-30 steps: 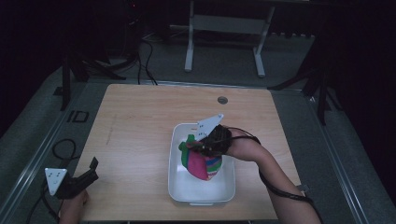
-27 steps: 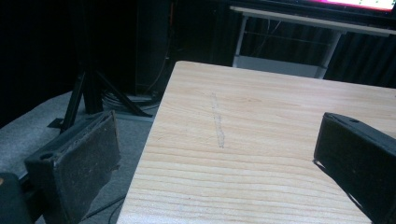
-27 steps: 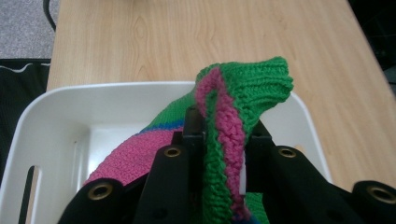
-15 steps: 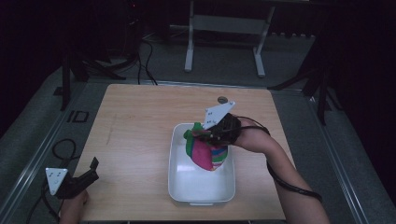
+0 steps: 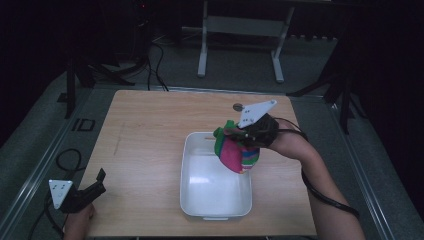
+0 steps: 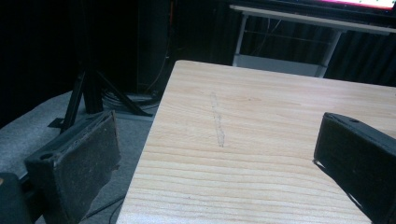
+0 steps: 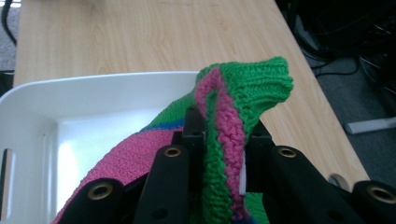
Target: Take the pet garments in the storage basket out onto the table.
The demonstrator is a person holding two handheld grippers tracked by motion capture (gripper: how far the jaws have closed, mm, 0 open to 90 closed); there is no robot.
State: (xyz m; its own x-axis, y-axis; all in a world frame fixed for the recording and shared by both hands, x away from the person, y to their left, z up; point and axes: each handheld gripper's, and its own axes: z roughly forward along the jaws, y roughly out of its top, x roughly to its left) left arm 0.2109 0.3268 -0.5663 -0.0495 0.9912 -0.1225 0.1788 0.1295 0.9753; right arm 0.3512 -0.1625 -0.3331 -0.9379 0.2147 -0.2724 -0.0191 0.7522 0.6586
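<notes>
Light wooden desk (image 5: 150,130), rectangular, faint grey streak on left half. White plastic tub (image 5: 216,200) sits directly on desk, right of centre, near front edge. Small round dark disc (image 5: 238,106) near far edge.

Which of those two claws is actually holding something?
The right claw, over the white tub, pinches a pink-and-green knitted piece. The left claw sits open at the table's near-left corner.
</notes>
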